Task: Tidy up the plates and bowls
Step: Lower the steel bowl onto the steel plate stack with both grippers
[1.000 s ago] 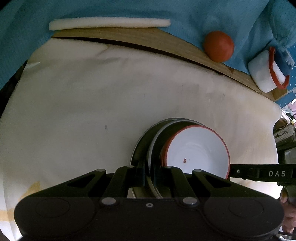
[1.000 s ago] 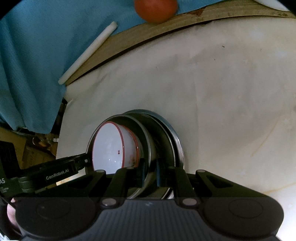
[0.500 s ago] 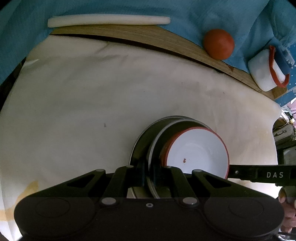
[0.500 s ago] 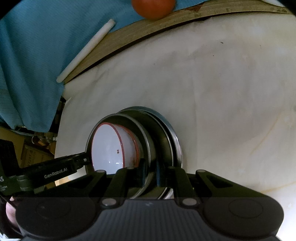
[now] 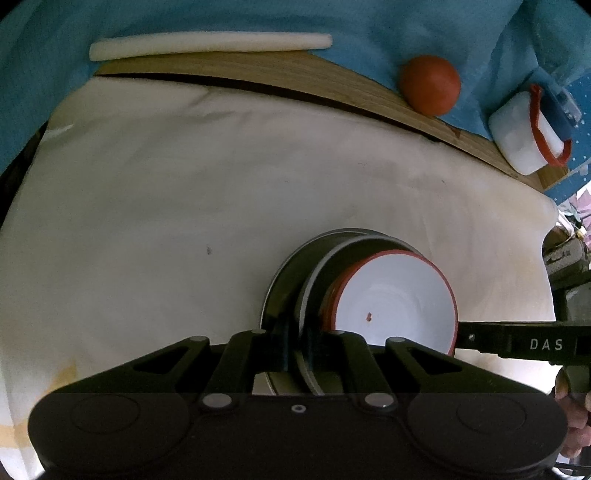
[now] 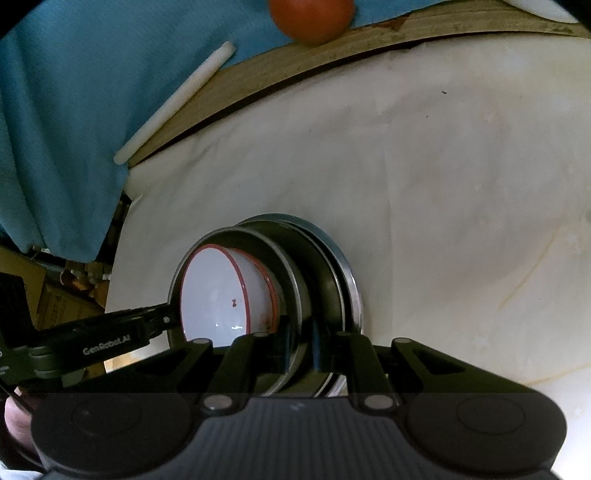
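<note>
On cream cloth (image 5: 184, 206): metal plate stack (image 5: 291, 280), white bowls (image 5: 395, 295) w/ red rims.

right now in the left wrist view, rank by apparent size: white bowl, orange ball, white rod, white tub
1. white bowl
2. white rod, longest but thin
3. orange ball and white tub: look alike. The bowl is nearest the camera, so real sizes are unsure.

Metal plates (image 5: 284, 280) shiny, smooth, grey rims. White bowl (image 5: 395, 299) glossy, smooth, thin red edge. White cloth (image 5: 184, 206) on table soft, matt, a bit wrinkled, yellow stains near its edges. Table edge (image 5: 258, 74) wood, matt, with grain lines. Blue cloth (image 5: 221, 14) matt, fine weave. Red ball (image 5: 430, 85) smooth, dull. White stick (image 5: 207, 44) matt, foam-like. Left gripper (image 5: 299, 347) black plastic, matt; right gripper (image 6: 299, 343) same, ribbed body.
</note>
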Demonstrator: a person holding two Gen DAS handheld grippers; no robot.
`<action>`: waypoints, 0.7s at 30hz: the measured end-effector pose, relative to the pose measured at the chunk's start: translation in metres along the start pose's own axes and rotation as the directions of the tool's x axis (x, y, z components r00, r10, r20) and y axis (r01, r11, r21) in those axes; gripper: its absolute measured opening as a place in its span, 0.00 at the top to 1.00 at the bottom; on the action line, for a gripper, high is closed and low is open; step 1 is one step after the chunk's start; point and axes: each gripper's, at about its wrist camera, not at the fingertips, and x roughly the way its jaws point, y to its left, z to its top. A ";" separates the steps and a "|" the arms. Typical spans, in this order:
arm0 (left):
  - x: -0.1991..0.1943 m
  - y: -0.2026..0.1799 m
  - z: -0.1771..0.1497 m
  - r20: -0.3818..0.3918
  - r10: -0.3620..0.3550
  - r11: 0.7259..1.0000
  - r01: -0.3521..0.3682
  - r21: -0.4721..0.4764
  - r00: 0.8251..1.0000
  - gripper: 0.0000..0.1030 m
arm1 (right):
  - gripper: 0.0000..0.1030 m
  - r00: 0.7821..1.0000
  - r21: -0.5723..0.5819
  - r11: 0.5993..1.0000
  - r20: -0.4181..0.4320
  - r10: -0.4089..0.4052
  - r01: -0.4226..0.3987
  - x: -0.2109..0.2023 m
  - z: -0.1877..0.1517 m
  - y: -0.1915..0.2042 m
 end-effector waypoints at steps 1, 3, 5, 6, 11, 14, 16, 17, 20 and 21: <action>0.000 0.000 0.000 0.000 -0.001 1.000 0.001 0.006 1.000 0.91 | 0.86 1.000 -0.001 1.000 0.005 -0.001 0.001 0.000 -0.001 0.000; 0.000 -0.002 0.000 0.001 -0.001 1.000 0.001 0.020 1.000 0.91 | 0.86 1.000 -0.006 1.000 0.017 -0.007 0.007 -0.002 -0.005 0.001; 0.000 -0.003 0.001 0.001 -0.001 0.999 0.001 0.039 1.000 0.90 | 0.86 0.999 -0.014 1.000 0.031 -0.016 0.017 -0.002 -0.007 0.003; 0.000 -0.004 0.001 0.001 -0.001 0.999 0.001 0.048 1.000 0.90 | 0.86 0.999 -0.023 0.999 0.040 -0.024 0.025 -0.003 -0.009 0.005; 0.001 -0.005 0.001 0.004 -0.012 0.995 0.011 0.098 1.000 0.88 | 0.86 0.994 -0.057 0.996 0.085 -0.065 0.070 -0.004 -0.017 0.014; 0.000 -0.004 0.001 0.006 -0.023 0.991 0.022 0.131 1.000 0.87 | 0.84 0.990 -0.060 0.993 0.113 -0.090 0.097 -0.003 -0.022 0.018; 0.000 -0.003 0.001 0.008 -0.030 0.988 0.028 0.150 1.000 0.86 | 0.82 0.985 -0.060 0.991 0.134 -0.109 0.118 -0.004 -0.025 0.021; 0.000 -0.003 0.001 0.010 -0.031 0.986 0.029 0.163 0.999 0.86 | 0.80 0.982 -0.061 0.990 0.145 -0.120 0.130 -0.003 -0.027 0.023; 0.000 -0.004 0.001 0.009 -0.034 0.982 0.032 0.185 0.999 0.85 | 0.77 0.973 -0.069 0.984 0.172 -0.151 0.165 -0.002 -0.032 0.028; 0.000 -0.003 0.001 0.009 -0.036 0.982 0.034 0.187 0.999 0.85 | 0.77 0.971 -0.071 0.983 0.179 -0.157 0.172 -0.002 -0.033 0.029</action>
